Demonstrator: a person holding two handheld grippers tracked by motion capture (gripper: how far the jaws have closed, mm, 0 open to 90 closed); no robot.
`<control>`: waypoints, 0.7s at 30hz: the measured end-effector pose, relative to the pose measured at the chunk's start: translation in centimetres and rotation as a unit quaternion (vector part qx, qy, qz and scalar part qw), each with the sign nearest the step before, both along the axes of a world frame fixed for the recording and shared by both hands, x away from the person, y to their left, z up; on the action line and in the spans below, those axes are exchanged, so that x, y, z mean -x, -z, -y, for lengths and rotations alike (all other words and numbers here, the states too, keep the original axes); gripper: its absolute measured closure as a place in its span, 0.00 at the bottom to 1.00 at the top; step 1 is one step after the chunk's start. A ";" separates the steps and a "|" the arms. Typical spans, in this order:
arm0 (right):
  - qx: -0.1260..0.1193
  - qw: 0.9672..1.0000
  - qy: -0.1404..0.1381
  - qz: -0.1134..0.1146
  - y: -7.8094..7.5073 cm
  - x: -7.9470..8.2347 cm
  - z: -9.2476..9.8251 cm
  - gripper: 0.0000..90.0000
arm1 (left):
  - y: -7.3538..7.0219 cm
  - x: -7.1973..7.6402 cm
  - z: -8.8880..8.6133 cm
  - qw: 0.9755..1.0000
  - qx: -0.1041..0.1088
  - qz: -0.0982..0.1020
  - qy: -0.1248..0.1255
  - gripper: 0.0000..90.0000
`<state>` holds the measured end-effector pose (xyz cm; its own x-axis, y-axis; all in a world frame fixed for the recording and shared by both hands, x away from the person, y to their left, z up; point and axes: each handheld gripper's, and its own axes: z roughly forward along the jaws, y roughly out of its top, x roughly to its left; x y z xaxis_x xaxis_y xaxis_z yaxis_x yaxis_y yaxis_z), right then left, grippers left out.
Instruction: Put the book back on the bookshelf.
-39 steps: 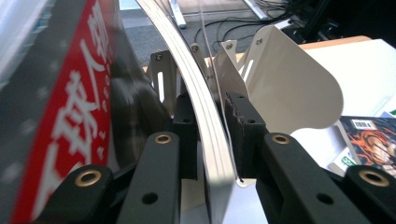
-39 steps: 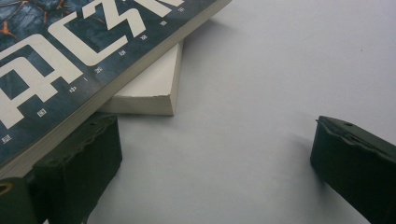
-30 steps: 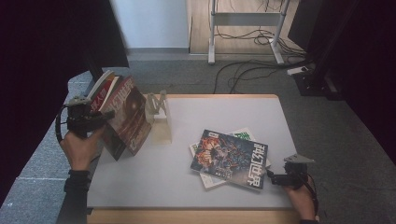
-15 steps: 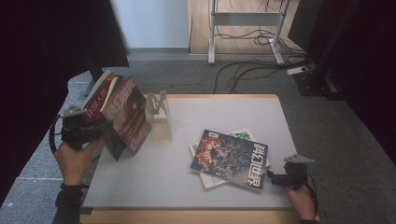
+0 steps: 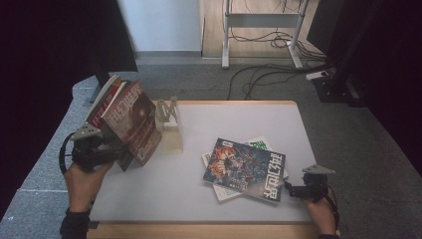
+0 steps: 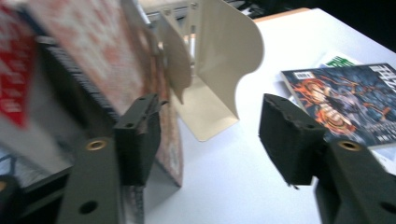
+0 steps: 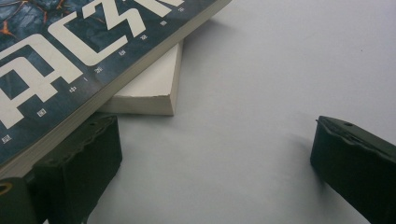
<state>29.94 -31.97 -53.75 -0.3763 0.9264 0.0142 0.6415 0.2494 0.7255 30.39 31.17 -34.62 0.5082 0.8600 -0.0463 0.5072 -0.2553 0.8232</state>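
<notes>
Several books (image 5: 130,118) lean together at the table's left edge, an orange-covered one in front and a red one (image 5: 106,106) behind. My left gripper (image 5: 119,155) is at their lower near corner. Its jaws have just been opening: one pad (image 6: 139,135) lies against the orange cover (image 6: 100,56), the other (image 6: 287,135) stands well clear. A dark illustrated book (image 5: 245,169) lies flat on a white and green one (image 5: 260,144) at the right. My right gripper (image 5: 289,189) stands open at its near right corner, one jaw by the dark book's edge (image 7: 107,56).
A cream metal bookend (image 5: 171,127) stands just right of the leaning books, close to my left gripper (image 6: 210,108). The grey tabletop (image 5: 169,194) ends in a wooden near edge. Beyond the table are cables and desk legs on the floor.
My left hand has drawn back toward the near edge and slightly down, and its jaws have spread apart. The leaning books stay in place. The right hand has not moved.
</notes>
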 end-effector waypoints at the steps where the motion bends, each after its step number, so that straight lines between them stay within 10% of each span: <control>1: 0.000 1.000 0.000 0.000 0.0 0.0 0.0 0.02 | 0.3 0.1 0.4 1.000 -0.005 0.001 0.003 0.37; 21: -0.002 1.000 -0.001 -0.002 -0.1 0.0 0.0 0.02 | 7.6 0.5 6.0 0.995 -0.047 -0.022 0.083 0.01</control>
